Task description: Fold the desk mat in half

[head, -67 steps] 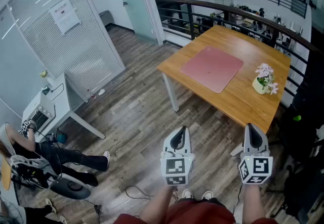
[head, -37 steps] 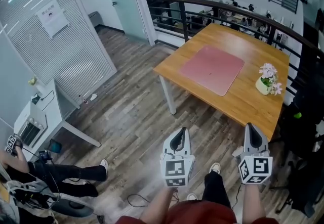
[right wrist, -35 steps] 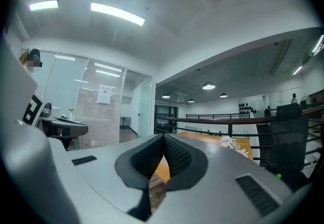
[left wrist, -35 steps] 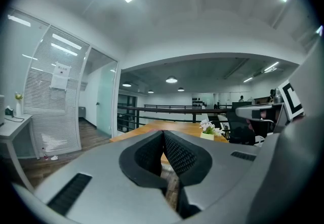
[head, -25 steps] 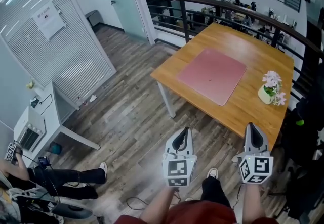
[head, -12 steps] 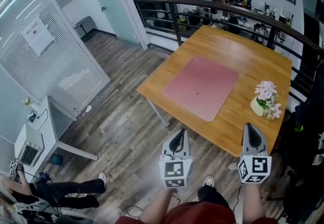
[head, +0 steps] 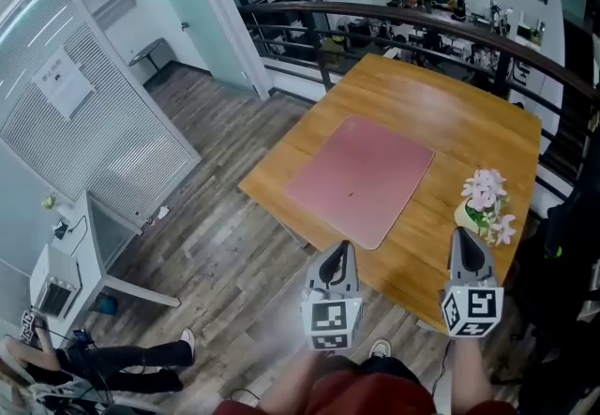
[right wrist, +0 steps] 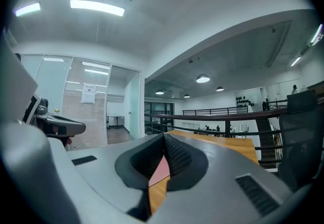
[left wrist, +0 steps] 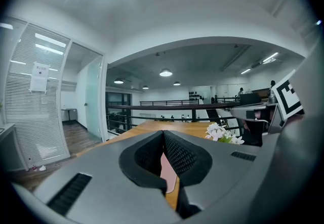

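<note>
The pink desk mat point(head: 361, 179) lies flat and unfolded on the wooden table point(head: 469, 118), with one corner close to the near edge. Both grippers are held side by side, short of the table and apart from the mat. My left gripper point(head: 339, 247) is shut with nothing in it, and so is my right gripper point(head: 466, 237). In the left gripper view the closed left gripper point(left wrist: 163, 132) points at the mat point(left wrist: 169, 173). In the right gripper view a sliver of the mat point(right wrist: 159, 169) shows below the closed right gripper point(right wrist: 163, 136).
A small pot of pink flowers point(head: 484, 201) stands on the table right of the mat, near my right gripper. A dark railing point(head: 394, 15) runs behind the table. A white side desk point(head: 70, 263) and a seated person's legs point(head: 141, 362) are at the lower left.
The table and mat have come nearer and lower in the head view as I walked towards them. Both grippers stay shut and keep their places in front of me.
</note>
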Action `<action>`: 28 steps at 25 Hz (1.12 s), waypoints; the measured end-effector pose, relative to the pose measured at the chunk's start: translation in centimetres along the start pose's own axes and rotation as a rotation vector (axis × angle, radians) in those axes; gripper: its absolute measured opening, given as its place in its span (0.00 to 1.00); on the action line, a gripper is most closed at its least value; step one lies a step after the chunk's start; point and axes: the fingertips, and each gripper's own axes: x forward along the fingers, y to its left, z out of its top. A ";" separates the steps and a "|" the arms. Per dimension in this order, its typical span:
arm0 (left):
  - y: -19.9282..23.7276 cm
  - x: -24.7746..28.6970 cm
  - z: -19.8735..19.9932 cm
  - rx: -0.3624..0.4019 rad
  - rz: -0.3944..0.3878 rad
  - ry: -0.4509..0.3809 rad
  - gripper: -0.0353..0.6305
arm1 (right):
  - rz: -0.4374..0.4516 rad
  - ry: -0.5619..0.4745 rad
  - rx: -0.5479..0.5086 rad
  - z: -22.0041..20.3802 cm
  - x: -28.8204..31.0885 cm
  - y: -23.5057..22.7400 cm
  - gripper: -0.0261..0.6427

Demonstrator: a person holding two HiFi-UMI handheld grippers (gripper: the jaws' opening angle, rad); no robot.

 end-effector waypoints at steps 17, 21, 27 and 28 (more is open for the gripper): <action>2.4 9.4 0.2 -0.022 -0.018 -0.025 0.32 | 0.001 0.000 -0.034 -0.3 9.1 -1.2 0.17; 3.4 12.5 -0.5 -0.031 -0.044 -0.004 0.39 | 0.002 0.033 -0.030 -1.1 12.7 -1.3 0.23; 5.5 16.9 -1.7 -0.043 -0.084 0.034 0.46 | 0.018 0.089 -0.040 -2.4 18.2 -0.8 0.31; 5.8 17.5 -2.0 -0.046 -0.092 0.045 0.47 | 0.021 0.102 -0.047 -2.7 19.0 -0.7 0.32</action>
